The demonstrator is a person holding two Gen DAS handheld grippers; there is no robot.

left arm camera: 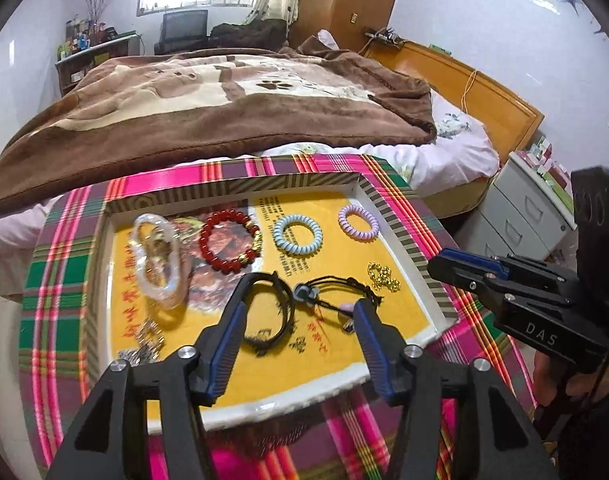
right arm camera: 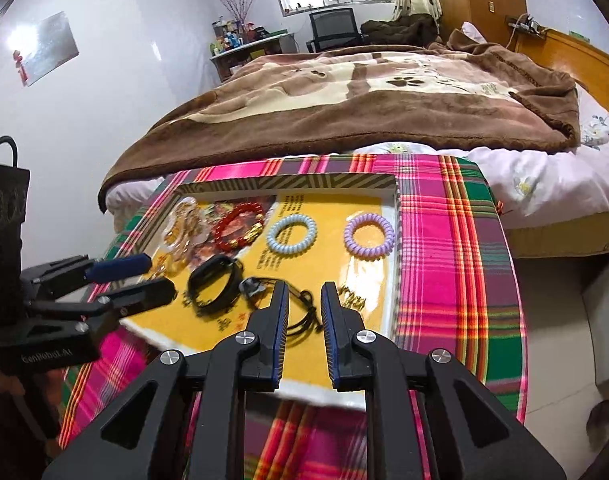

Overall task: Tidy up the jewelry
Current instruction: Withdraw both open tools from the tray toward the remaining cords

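Hovering my left gripper (left arm camera: 300, 300) over the near half of the tray (left arm camera: 400, 236), jaws spread wide, nothing in them. Between its fingertips lie the black band bracelet (left arm camera: 266, 312) and, just right of it, the black cord bracelet (left arm camera: 336, 294) w/ a grey bead. My right gripper (right arm camera: 303, 292) sits over the tray's near right part, jaws parted by a narrow gap, empty; the cord bracelet's loops show just ahead of its tips. Along the far edge, left to right: clear bangles (left arm camera: 158, 258), red bead bracelet (left arm camera: 230, 246), blue coil tie (left arm camera: 298, 234), purple coil tie (left arm camera: 359, 222), each apart from its neighbour. Gold chain piece (left arm camera: 382, 276) lies near the right edge; a silver item (left arm camera: 146, 344) at the near left corner, too blurred to ID. Tray rests on a plaid cloth (right arm camera: 456, 248).
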